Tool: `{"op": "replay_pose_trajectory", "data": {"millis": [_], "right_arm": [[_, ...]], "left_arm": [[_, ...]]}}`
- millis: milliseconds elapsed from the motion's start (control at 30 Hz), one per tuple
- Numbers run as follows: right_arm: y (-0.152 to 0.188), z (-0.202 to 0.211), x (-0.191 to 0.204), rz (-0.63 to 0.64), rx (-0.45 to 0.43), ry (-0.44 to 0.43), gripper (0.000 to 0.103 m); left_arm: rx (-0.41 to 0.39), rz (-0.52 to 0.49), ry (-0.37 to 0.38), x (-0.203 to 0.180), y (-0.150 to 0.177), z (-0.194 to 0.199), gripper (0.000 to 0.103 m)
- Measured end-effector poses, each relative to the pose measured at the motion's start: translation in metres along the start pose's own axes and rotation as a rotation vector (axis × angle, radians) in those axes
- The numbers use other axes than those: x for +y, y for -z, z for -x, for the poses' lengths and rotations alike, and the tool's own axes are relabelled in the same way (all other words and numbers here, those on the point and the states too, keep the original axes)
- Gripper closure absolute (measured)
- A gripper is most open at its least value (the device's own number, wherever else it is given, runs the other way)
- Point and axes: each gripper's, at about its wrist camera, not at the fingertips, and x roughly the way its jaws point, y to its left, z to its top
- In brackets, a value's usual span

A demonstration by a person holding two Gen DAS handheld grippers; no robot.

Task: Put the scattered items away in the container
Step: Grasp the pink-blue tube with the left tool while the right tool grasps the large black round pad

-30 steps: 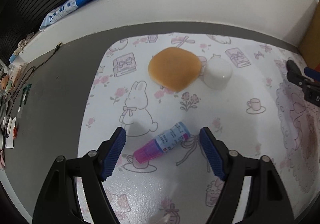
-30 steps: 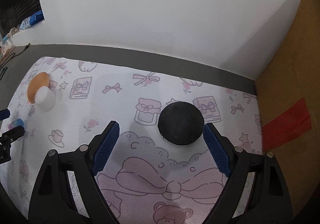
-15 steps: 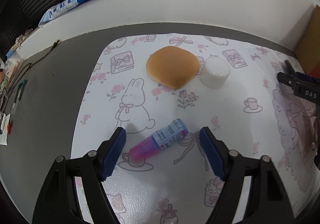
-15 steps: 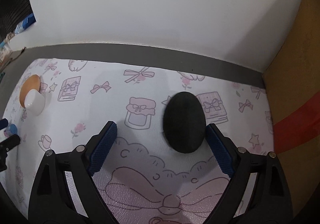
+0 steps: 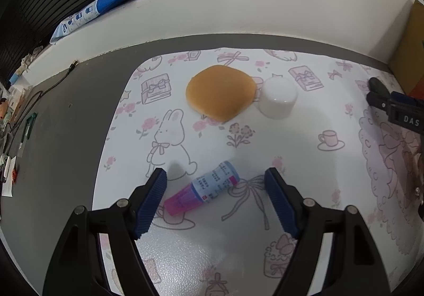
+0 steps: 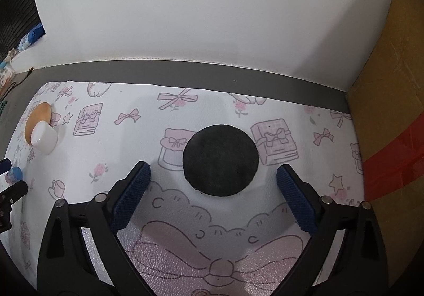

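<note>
Left wrist view: left gripper point(image 5: 214, 190) is held wide open, empty, around the small pink-capped blue-labelled plastic tube point(image 5: 202, 193); judged light, rigid, slippery; mid-barrel grasp is advised. Right gripper point(image 6: 213, 195), likewise spread and empty, is placed before the flat black round pad point(image 6: 220, 160).

A grey table point(image 5: 66, 137) carries a white pink-patterned mat point(image 5: 291, 142). On the mat: an orange pad point(image 5: 220, 92) at 12 o'clock, a white cup point(image 5: 278, 100) touching its right edge, a tube point(image 5: 202, 195) at 6, and a black disc point(image 6: 220, 159).
</note>
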Motion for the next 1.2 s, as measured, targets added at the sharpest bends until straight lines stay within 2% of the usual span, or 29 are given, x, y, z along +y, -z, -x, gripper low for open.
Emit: {"op": "replay_pose_trajectory", "data": {"millis": [100,200,367,533,600,667,867,967,1067,1200], "right_arm": [[-0.002,0.004,0.000,0.002,-0.005,0.003,0.037],[-0.003,0.004,0.001,0.005,-0.005,0.003,0.047],[-0.003,0.004,0.001,0.002,-0.007,0.001,0.050],[-0.006,0.002,0.000,0.009,-0.005,-0.001,0.051],[-0.007,0.001,0.000,0.008,-0.004,-0.003,0.052],[-0.007,0.000,0.001,0.009,-0.006,-0.005,0.052],[-0.009,-0.003,0.002,0.007,-0.008,-0.006,0.054],[-0.010,-0.004,0.001,0.003,-0.009,-0.003,0.061],[-0.010,-0.004,-0.002,-0.008,-0.014,0.012,0.081],[-0.010,-0.005,-0.001,-0.003,-0.008,0.006,0.084]], "left_arm": [[0.006,0.007,0.022,0.000,0.000,0.000,0.038],[0.006,0.000,0.032,-0.003,0.001,0.001,0.046],[-0.019,-0.008,0.014,-0.010,0.003,0.004,0.058],[-0.018,0.043,0.039,-0.005,0.001,0.002,0.061],[-0.023,0.044,0.031,-0.005,0.001,0.002,0.068],[-0.023,0.042,0.023,-0.007,0.000,0.002,0.084],[-0.006,0.046,-0.009,-0.012,-0.003,0.002,0.084],[-0.004,0.045,-0.039,-0.014,-0.005,0.002,0.084],[0.000,0.047,-0.053,-0.015,-0.007,0.002,0.084],[-0.004,0.051,-0.045,-0.016,-0.006,0.005,0.084]]}}
